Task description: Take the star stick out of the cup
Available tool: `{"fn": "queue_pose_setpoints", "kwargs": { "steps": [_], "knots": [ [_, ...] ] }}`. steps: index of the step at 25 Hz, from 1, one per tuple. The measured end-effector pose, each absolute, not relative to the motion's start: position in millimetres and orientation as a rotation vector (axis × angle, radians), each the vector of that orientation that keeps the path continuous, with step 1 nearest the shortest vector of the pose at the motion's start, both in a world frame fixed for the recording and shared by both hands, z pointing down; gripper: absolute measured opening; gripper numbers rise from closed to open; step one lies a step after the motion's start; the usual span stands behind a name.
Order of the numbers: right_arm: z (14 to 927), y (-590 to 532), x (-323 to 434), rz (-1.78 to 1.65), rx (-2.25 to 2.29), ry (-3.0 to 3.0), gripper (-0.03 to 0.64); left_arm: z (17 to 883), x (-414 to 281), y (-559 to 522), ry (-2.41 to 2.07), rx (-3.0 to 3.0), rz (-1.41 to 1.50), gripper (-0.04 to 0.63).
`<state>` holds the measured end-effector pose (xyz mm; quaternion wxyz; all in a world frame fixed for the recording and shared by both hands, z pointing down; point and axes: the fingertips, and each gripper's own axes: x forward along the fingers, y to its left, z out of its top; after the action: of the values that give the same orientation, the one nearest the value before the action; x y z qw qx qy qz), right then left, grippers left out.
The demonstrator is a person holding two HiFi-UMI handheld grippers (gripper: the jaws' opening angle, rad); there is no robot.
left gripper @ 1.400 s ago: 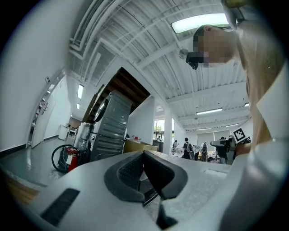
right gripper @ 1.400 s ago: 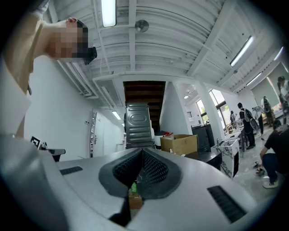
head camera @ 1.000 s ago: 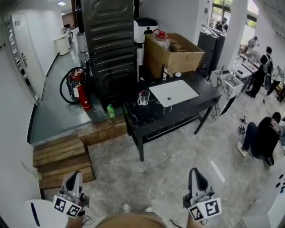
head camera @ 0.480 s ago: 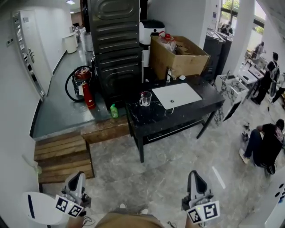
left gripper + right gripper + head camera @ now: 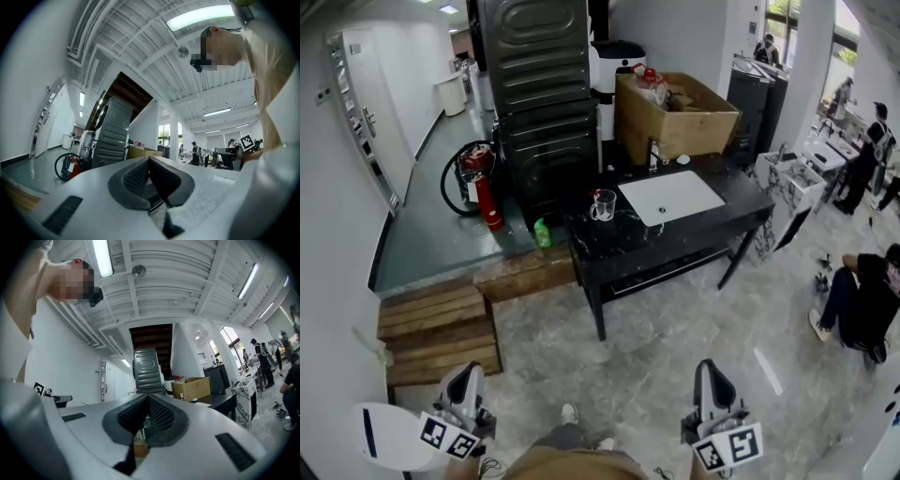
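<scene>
Cup [image 5: 602,204]: upright on black counter [image 5: 619,246], just left of white sink [image 5: 670,197]; contents too small to tell | left hand-held gripper [image 5: 461,384]: jaws together, empty, well short of counter | right hand-held gripper [image 5: 710,375]: jaws together, empty.

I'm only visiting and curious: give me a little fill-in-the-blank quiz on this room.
The clear cup stands on the ____ table, beside the white sink.
The left gripper and the right gripper both have their jaws ____.
The fire extinguisher left of the table is ____.
Missing words: black; shut; red.
</scene>
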<state>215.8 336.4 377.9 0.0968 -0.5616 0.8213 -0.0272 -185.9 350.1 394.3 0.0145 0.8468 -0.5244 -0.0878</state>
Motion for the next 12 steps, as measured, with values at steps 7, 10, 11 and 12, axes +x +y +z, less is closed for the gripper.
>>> {"fn": "queue_pose_setpoints", "kwargs": {
  "steps": [7,10,11,12],
  "knots": [
    [382,327,217,-0.078,-1.676,2.417,0.002,403,-186,340,-1.638,2.613,-0.288,0.0],
    [380,321,215,-0.069,-1.681,2.432,0.002,404,-183,328,-1.614,2.621,-0.305,0.0],
    [379,319,215,-0.066,-1.688,2.431,0.002,405,-181,324,-1.602,2.626,-0.31,0.0],
    [380,315,216,-0.065,-1.696,2.429,0.002,406,-180,318,-1.591,2.631,-0.314,0.0]
  ]
}}
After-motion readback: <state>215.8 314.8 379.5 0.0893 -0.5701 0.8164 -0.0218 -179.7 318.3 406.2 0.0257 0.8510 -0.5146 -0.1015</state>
